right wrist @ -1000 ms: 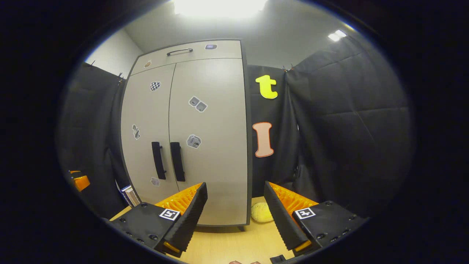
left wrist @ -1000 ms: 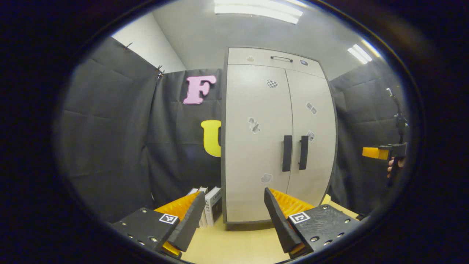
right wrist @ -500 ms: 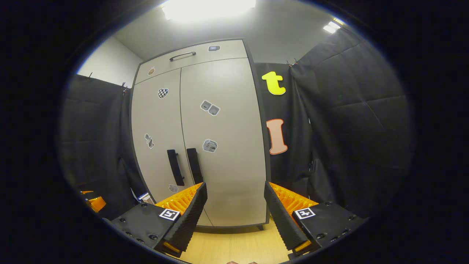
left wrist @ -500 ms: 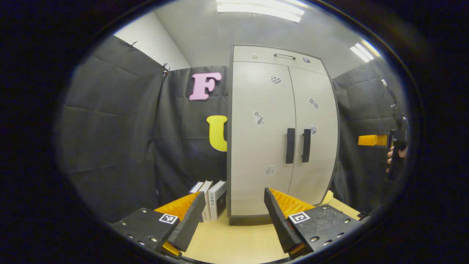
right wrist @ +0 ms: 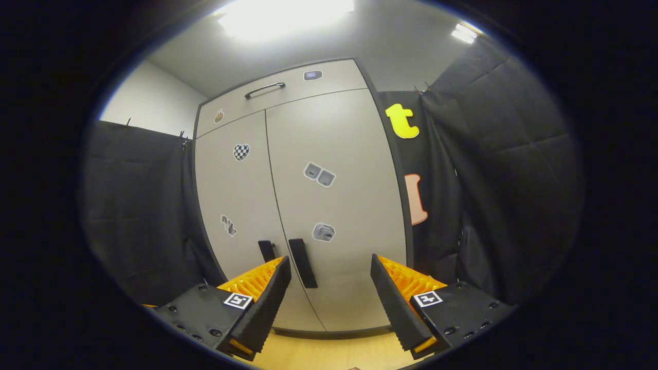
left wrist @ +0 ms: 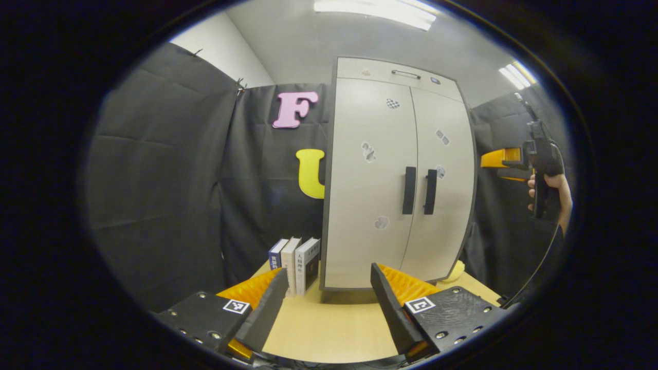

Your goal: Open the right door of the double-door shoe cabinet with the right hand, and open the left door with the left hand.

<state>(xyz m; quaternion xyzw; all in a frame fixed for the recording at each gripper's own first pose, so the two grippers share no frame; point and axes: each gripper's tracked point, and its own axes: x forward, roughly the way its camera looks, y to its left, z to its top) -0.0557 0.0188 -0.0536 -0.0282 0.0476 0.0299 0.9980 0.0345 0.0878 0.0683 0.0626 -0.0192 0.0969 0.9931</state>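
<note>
Cabinet (left wrist: 396,174) doors both closed. L gripper (left wrist: 329,280) jaws wide open, holding nothing. R gripper (right wrist: 329,270) same, near right handle (right wrist: 302,255).

Your right hand-held gripper (right wrist: 330,270) is hiding the lower end of the left door handle (right wrist: 266,248) on the shoe cabinet (right wrist: 329,216). Beside the cabinet's right foot, a yellow thing (left wrist: 455,271) is peeking out, mostly hidden, too little showing to tell what it is. The stickers on the cabinet doors are reading too small to make out.
</note>
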